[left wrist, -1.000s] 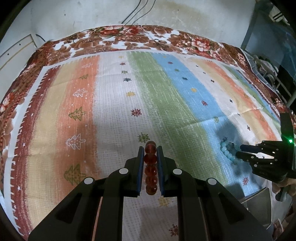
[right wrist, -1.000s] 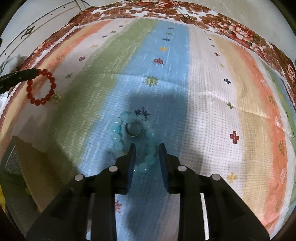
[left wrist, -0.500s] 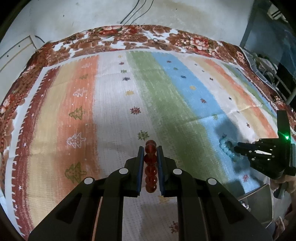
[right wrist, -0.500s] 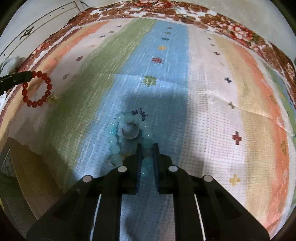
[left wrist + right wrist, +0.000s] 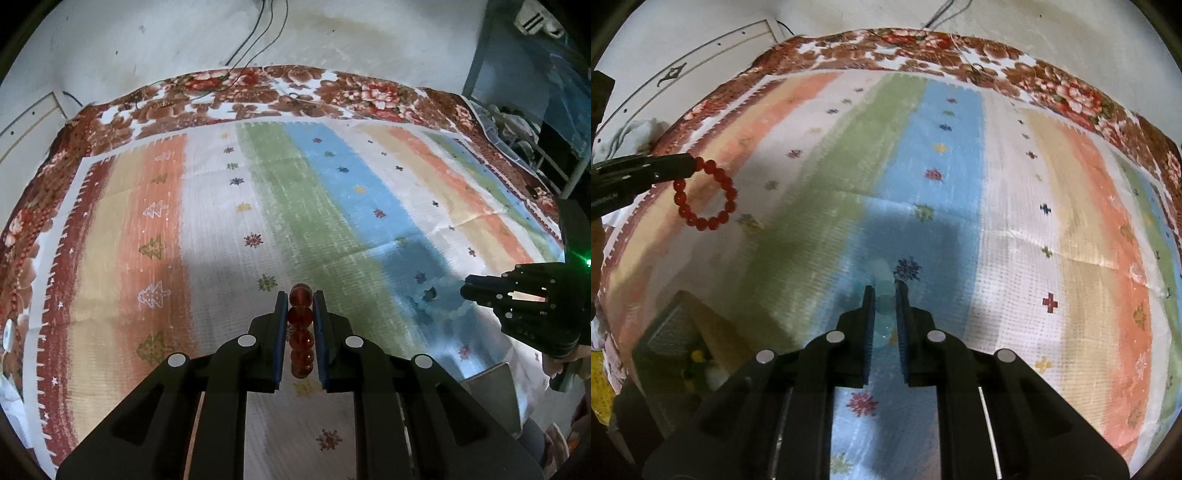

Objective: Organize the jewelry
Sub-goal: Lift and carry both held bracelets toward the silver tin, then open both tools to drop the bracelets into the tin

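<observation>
My left gripper (image 5: pixel 300 295) is shut on a red bead bracelet (image 5: pixel 301 332) and holds it above the striped cloth; in the right wrist view the bracelet (image 5: pixel 705 199) hangs as a ring from the left gripper's tip (image 5: pixel 690 166). My right gripper (image 5: pixel 884 290) is shut on a pale blue bead bracelet (image 5: pixel 882 317), lifted off the blue stripe. In the left wrist view the blue bracelet (image 5: pixel 439 299) hangs blurred from the right gripper (image 5: pixel 466 290).
The striped cloth (image 5: pixel 332 206) with a floral border covers the table. An open box (image 5: pixel 676 343) stands at the near left in the right wrist view and shows as a grey corner (image 5: pixel 491 387) in the left wrist view. Cables hang down the back wall.
My right gripper closed on the blue bracelet and raised it off the cloth; the ring that lay inside it is no longer seen. My left gripper rose slightly with the red bracelet.
</observation>
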Available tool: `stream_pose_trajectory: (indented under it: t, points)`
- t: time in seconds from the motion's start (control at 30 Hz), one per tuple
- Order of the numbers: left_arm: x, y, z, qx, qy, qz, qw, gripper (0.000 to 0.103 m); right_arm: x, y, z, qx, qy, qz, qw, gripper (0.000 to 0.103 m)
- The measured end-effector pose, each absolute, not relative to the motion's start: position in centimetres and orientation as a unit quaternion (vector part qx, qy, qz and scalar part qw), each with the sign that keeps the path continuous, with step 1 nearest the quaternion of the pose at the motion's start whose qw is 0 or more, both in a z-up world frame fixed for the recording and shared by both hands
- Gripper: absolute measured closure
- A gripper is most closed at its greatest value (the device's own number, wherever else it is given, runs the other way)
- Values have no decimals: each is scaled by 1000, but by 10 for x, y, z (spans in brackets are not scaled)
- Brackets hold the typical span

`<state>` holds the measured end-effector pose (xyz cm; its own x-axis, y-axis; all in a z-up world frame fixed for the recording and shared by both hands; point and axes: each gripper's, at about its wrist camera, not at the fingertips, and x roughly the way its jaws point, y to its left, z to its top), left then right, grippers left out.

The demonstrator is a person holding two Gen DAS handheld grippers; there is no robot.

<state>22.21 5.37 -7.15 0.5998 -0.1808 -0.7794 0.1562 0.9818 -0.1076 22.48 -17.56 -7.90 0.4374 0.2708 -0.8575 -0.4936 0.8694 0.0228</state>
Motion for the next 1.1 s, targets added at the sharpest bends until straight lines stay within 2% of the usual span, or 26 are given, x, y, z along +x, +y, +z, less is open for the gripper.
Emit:
stream_pose_trajectory:
  t: [0.67,1.1]
  points:
    - [157,19,-13,8,410,-116,905,90,156,-169,-3,-99,441,255,855,90]
    - [115,-21,-18,33,423,-143,894,90,106,-168,2,-93,447,276,846,90]
